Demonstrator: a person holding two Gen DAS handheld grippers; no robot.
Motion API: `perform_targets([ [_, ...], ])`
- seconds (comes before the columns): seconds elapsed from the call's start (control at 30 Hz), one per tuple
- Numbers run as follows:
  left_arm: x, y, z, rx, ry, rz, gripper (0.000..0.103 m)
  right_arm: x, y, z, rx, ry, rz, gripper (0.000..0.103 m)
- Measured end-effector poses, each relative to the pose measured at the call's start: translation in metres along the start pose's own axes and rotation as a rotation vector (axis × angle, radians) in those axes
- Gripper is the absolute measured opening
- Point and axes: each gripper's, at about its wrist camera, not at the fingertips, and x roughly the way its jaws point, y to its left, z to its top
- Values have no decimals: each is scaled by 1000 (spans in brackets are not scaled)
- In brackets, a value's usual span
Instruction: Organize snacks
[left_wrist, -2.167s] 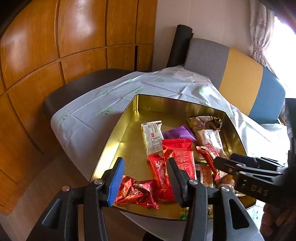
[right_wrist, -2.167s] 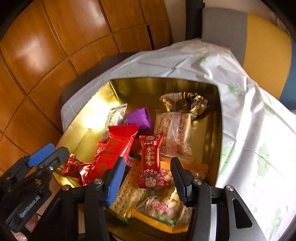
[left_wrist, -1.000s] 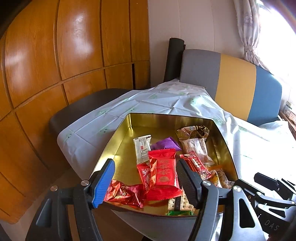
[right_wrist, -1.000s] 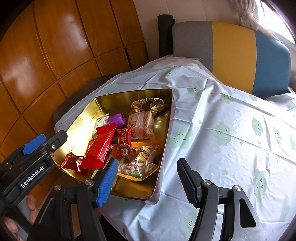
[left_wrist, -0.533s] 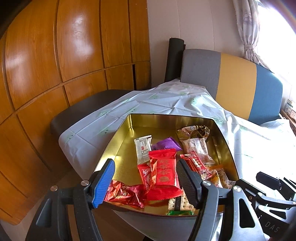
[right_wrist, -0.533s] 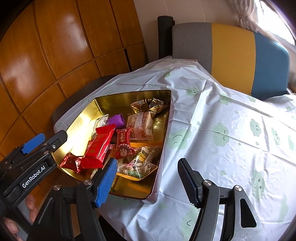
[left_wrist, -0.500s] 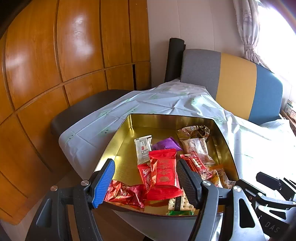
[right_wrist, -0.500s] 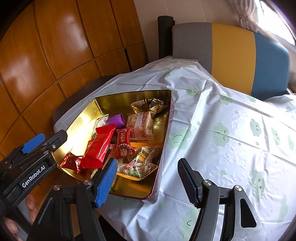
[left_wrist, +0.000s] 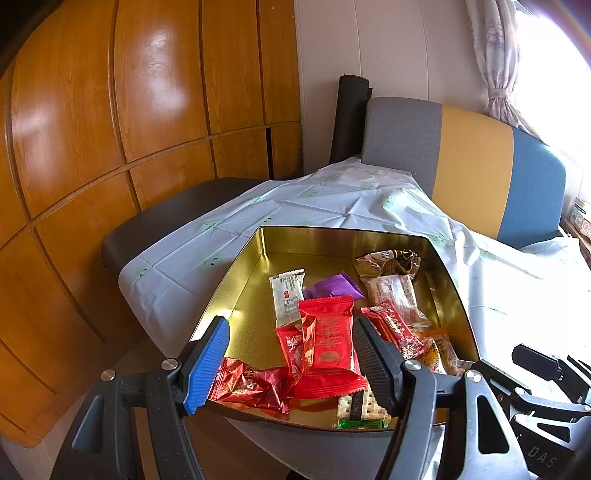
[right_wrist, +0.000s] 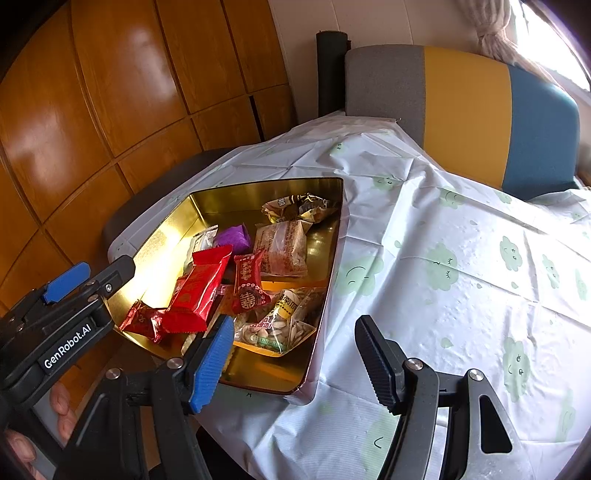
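Both claws are sitting wide open and gripping nothing; left claw (left_wrist: 288, 365) is hanging at the bottom centre of its frame, right claw (right_wrist: 295, 354) at the bottom centre of its own.

Snacks are all lying inside the gold tin (left_wrist: 236, 280), which is resting on the worktop's cloud-print cloth (right_wrist: 443, 258) at its left edge; the tin is filling centre frame in the left view, left-of-centre in the right view.

Contents I'm reading: big red packet (left_wrist: 330, 341), crinkly red candy wrapper (left_wrist: 251, 382) at the near rim, white bar (left_wrist: 286, 295), purple packet (left_wrist: 332, 288), clear pastry pack (left_wrist: 391, 295), seed bag (right_wrist: 284, 317), narrow red bar (right_wrist: 249, 282); crackers (left_wrist: 356, 404) are peeking from under the red pile.

Key relation: the big red packet is lying straight ahead of the left claw, framed between its two fingers, long axis running away from the camera, so roughly along the fingers; closing across its short width looks workable without a wrist turn.

The right claw is pointing mostly at bare cloth right of the tin; only its blue finger (right_wrist: 210, 363) is overlapping the tin's near corner; judging by that, the left is the nearer one for a pick; the right would need to swing left first.

Risk, my guess: the small red wrapper overlapping the packet's left edge could get dragged along.
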Motion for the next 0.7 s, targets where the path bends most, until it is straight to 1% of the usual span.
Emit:
perform_targets([
  [0.17, -1, -1, -1, 20, -5, 8, 70, 1, 0, 0, 0, 2, -2, 69],
  [0.37, -2, -3, -1, 21, -8, 8, 70, 1, -2, -2, -1, 3, -4, 69],
  [0.53, 2, -3, -2, 18, 13, -18, 70, 2, -4, -3, 5, 7, -6, 70],
  [0.6, 3, -3, -3, 20, 6, -18, 70, 1, -4, -3, 5, 7, -7, 70],
  [0.7, 2, -2, -3, 12, -5, -17, 65, 1, -8, -3, 16, 4, -9, 70],
])
